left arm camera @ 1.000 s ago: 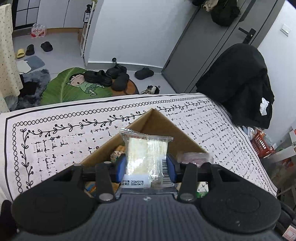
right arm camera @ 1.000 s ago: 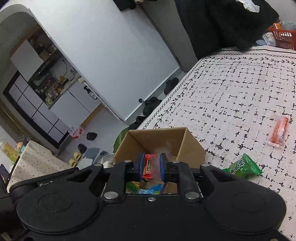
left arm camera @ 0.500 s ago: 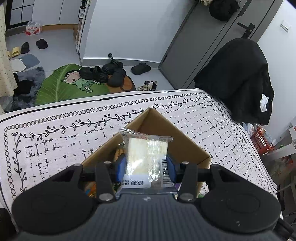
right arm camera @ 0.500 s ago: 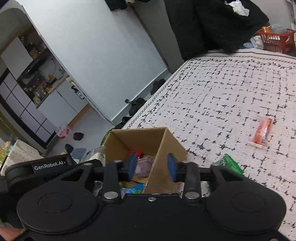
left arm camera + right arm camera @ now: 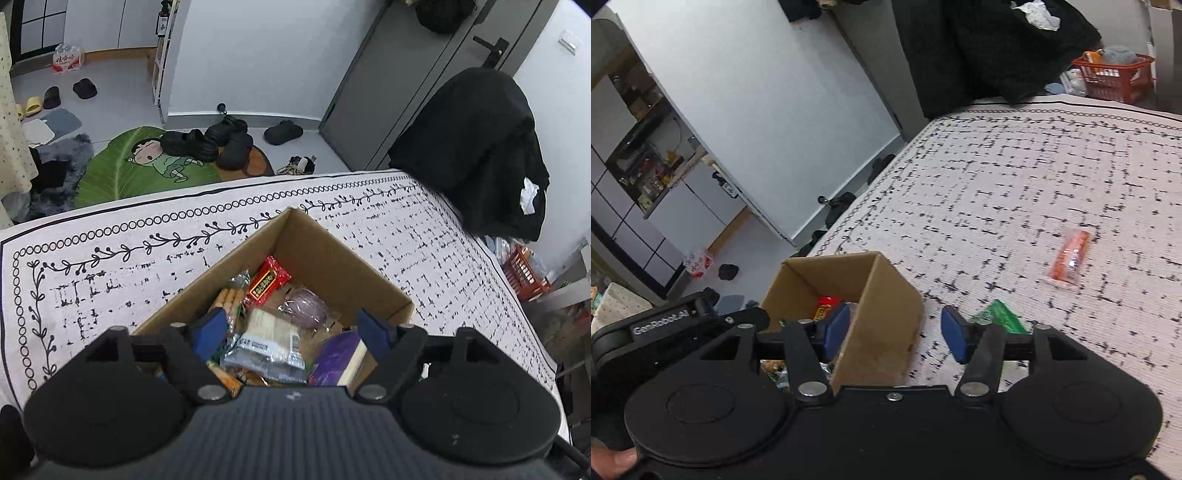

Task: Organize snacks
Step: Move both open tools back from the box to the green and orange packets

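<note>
Snacks fill the cardboard box [image 5: 332, 266], which sits corner-on to the left wrist camera on the patterned cloth [image 5: 110, 266] covering the surface. The left claw [image 5: 291, 328] hangs over the box with its blue pads spread wide and nothing between them. Directly below it lies a clear-wrapped pale cracker pack [image 5: 271, 334], flat on the heap, its long axis running roughly away from the camera, white label end nearest. Beyond it a red packet [image 5: 266, 280] lies tilted, its long axis slanting toward the box's far corner. To the right of the cracker pack sits a purple round snack in clear wrap [image 5: 306, 302], and nearer the camera a purple packet [image 5: 338, 358] leans against the right wall of the box. Stick-shaped biscuits [image 5: 229, 299] show along the left wall.

From the right wrist view, the right claw [image 5: 894, 332] is also spread apart and holds nothing; it straddles the near corner of the box [image 5: 882, 317], with one pad over the inside and the other outside above the cloth [image 5: 1015, 177]. A green packet [image 5: 999, 317] lies on the cloth just beside the outer pad. Farther off, well apart from the box, an orange sachet [image 5: 1067, 262] lies flat, its long axis pointing away and slightly right.
</note>
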Tool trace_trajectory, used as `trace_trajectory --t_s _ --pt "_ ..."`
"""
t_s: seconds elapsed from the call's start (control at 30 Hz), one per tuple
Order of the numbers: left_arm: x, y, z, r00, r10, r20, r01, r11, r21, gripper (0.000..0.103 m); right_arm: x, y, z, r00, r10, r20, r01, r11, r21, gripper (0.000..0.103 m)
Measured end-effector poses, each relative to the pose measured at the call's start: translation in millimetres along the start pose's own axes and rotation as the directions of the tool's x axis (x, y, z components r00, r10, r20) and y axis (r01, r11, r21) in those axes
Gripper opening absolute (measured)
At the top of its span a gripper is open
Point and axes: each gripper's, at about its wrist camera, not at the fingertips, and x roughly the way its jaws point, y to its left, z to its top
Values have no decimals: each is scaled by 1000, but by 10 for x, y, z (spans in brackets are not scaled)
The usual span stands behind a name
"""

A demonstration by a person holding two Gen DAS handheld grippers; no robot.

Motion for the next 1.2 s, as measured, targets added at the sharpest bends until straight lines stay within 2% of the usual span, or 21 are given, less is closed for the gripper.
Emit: trace_trajectory --t_s 0.2,0.3,0.37,0.47,0.73,0.87,1.2 --pt "-79 -136 -56 999 40 5 -40 998 45 87 -84 -166 23 999 -51 -9 51 999 10 75" --pt "-121 -225 -108 997 68 28 -70 994 79 90 -141 -264 38 998 -60 -11 60 998 23 76" --pt "-140 -270 -143 998 60 34 -62 995 83 94 -184 -315 49 998 -67 -10 67 998 21 85" --pt "-161 -345 -186 998 42 35 -45 995 90 103 -244 -381 63 997 -83 1 83 997 10 86" --pt "-233 -658 -329 999 11 36 -17 985 172 103 -374 -683 109 991 -127 43 125 991 54 96" --pt "-241 -826 -409 1000 0 22 -4 977 215 103 -429 -844 133 986 -155 61 149 984 96 96" --pt "-206 -1164 -672 997 -57 -44 67 958 279 103 -528 -1145 150 993 -111 43 103 981 166 97"
